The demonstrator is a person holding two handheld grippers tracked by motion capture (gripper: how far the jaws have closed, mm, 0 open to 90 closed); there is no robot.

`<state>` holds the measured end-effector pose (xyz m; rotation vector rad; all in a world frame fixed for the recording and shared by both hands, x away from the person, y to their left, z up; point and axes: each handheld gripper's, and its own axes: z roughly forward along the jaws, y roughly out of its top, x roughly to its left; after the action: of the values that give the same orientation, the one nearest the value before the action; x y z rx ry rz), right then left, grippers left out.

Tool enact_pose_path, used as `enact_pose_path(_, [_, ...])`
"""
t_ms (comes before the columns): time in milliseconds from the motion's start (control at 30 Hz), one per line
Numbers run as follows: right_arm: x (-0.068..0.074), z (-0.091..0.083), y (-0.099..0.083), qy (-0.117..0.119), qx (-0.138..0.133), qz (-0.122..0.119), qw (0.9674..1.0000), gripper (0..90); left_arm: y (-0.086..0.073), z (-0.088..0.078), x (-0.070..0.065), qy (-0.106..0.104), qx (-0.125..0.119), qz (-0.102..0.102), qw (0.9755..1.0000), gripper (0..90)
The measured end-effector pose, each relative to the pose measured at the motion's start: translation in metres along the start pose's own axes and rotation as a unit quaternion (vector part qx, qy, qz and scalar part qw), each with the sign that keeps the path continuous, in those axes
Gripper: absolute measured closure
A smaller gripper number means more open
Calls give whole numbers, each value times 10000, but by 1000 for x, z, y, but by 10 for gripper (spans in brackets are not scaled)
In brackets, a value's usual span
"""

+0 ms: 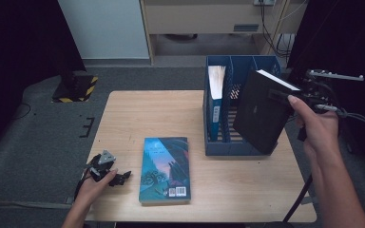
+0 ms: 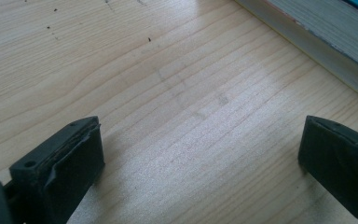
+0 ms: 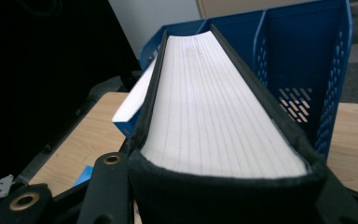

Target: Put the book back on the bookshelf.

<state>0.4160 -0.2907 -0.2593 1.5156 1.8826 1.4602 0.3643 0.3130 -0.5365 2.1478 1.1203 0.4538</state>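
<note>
A thick black book (image 1: 260,114) hangs tilted in the air over the right part of the blue file rack (image 1: 228,147). My right gripper (image 1: 279,93) is shut on its upper corner. In the right gripper view the book's white page edge (image 3: 214,112) runs away between the jaws toward the rack (image 3: 307,56). A blue book (image 1: 215,102) stands in the rack's left slot. A paperback with a blue-green cover (image 1: 165,168) lies flat on the table. My left gripper (image 1: 120,177) rests at the table's front left, open (image 2: 200,140) over bare wood, with the paperback's page edge (image 2: 326,42) beside it.
The wooden table (image 1: 147,114) is bare to the left of the rack and behind the paperback. Dark floor and a black-and-yellow striped base (image 1: 78,88) lie beyond the table's far left corner. Cables trail from both grippers.
</note>
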Motion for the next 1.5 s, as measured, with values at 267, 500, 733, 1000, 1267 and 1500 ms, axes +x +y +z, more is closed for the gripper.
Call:
enact_pose_path(267, [-23, 0, 0, -240, -25, 184, 9995, 532, 0, 0, 0, -5, 4, 5, 10000, 0])
enact_pose_path(500, [-42, 1, -4, -554, 14, 282, 9981, 532, 1, 0, 0, -5, 5, 15, 10000, 0])
enact_pose_path(733, [-56, 1, 0, -794, -5, 274, 9965, 532, 1, 1, 0, 0, -7, 1, 10000, 0])
enact_pose_path(1000, [-66, 17, 8, -1091, -91, 240, 9937, 532, 1, 1, 0, 7, 7, 25, 10000, 0])
enact_pose_path(1267, [-70, 33, 8, -1164, -155, 223, 9928, 532, 1, 1, 1, 7, 7, 26, 10000, 0])
enact_pose_path(1500, [-72, 42, 7, -1203, -87, 163, 9926, 532, 1, 1, 1, 5, 9, 27, 10000, 0])
